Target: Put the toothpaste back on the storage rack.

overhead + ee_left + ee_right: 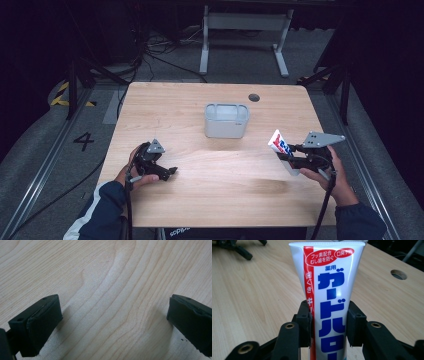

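Observation:
A white toothpaste tube (328,290) with red and blue lettering stands up between the jaws of my right gripper (328,323), which is shut on it by its sides. In the high view this tube (280,144) is lifted off the table at the right, flat end tilted up and left, with the right gripper (295,159) behind it in a hand. My left gripper (171,171) rests low on the table at the left. In the left gripper view its jaws stand wide open over bare wood with nothing between the pads (42,326).
A grey rectangular bin (226,120) stands at the table's middle, toward the far side. A round cable hole (254,97) lies near the far edge. The wooden table (215,200) has bare room between the two hands. A white desk frame stands beyond on the floor.

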Motion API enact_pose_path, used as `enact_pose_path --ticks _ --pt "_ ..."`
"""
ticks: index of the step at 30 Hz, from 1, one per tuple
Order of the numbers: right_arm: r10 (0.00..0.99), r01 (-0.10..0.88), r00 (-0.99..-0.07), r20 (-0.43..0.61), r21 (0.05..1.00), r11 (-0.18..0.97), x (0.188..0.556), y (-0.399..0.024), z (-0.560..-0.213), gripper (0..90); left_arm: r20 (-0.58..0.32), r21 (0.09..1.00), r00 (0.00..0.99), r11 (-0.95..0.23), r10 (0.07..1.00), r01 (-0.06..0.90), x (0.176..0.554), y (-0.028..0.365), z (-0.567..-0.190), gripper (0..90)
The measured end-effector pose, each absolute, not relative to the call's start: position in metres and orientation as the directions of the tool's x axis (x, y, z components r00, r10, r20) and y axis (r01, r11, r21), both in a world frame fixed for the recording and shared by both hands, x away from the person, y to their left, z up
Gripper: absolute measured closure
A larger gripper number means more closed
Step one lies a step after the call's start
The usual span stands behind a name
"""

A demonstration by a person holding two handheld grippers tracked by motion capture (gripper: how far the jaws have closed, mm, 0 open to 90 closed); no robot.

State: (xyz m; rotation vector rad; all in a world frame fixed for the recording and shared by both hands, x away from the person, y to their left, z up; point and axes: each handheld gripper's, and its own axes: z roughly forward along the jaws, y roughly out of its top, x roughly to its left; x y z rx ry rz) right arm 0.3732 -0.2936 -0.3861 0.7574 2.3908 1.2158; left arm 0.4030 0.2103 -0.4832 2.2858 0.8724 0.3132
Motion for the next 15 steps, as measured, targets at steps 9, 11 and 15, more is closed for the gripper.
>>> enact_pose_path --ticks 9,11,15 --pt "0.628 0.293 -0.774 -0.080 0.834 0.467 0.3729 -0.2954 -0.3824 62.8 -0.013 0.661 0.748 -0.556 0.664 0.505 0.4029 0.2101 -0.4834 0.1" --pt "0.627 0.289 -0.774 -0.082 0.836 0.466 0.3730 -0.2951 -0.3816 62.8 -0.012 0.660 0.748 -0.556 0.664 0.505 0.4029 0.2102 -0.4834 0.1" --pt "0.631 0.280 -0.772 -0.078 0.849 0.448 0.3735 -0.2929 -0.3776 62.8 -0.011 0.658 0.750 -0.560 0.661 0.503 0.4032 0.2103 -0.4831 0.1"
